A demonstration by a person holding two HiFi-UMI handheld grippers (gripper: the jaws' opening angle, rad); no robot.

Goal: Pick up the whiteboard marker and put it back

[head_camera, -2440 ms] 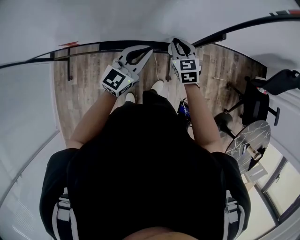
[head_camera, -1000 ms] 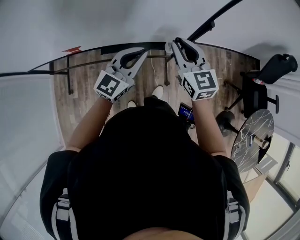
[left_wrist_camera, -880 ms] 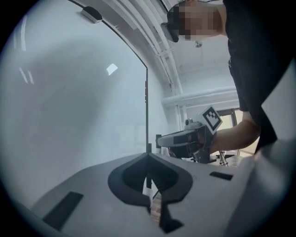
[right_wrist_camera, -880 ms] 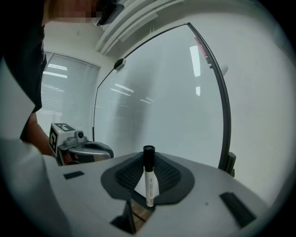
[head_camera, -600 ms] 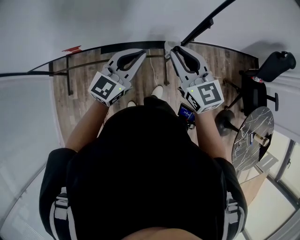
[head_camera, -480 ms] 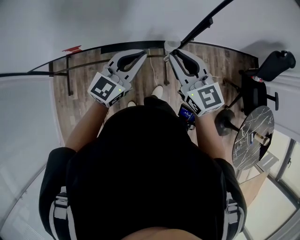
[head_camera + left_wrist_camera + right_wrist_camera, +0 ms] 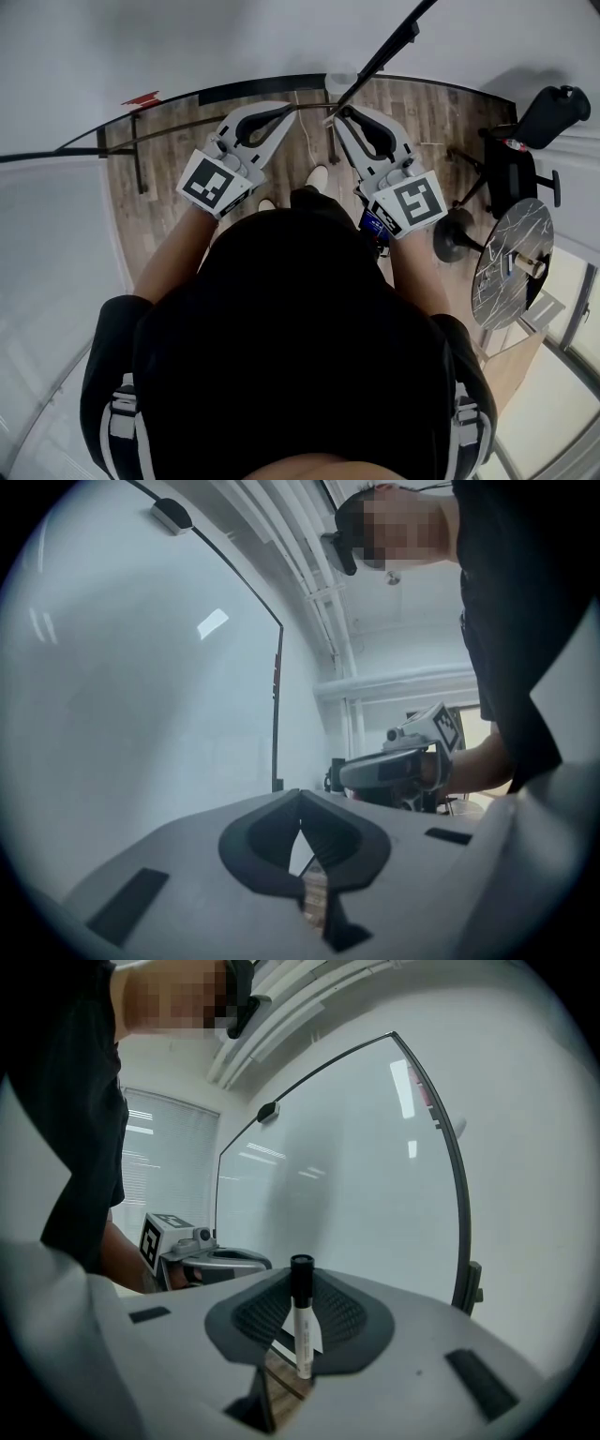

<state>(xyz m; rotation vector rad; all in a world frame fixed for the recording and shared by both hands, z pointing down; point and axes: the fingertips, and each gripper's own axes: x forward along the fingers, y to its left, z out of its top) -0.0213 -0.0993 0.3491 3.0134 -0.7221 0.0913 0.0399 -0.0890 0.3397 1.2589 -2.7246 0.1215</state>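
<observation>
Jaws of the white plastic left gripper [image 7: 284, 111] are pressed together at the tips and hold nothing. It sits just left of the right gripper, out in front of the person in the black top [image 7: 281, 356].

Next to it, the white plastic right gripper [image 7: 345, 117] has its jaws partly closed on the thin white whiteboard marker with a black cap [image 7: 302, 1326]. The marker stands straight up between the dark pads, cap at the top. So the pick-up looks done, and putting it back comes next.

Far in front is the big white board with a dark frame [image 7: 356, 1176], above the brown wooden floor [image 7: 169, 178]. The marker's resting place does not show clearly.

To do this well, keep the squeeze steady so the marker does not slip or tip. Move slowly to the board. Rest the marker down first, then let go. Keep the empty gripper out of the way.
</observation>
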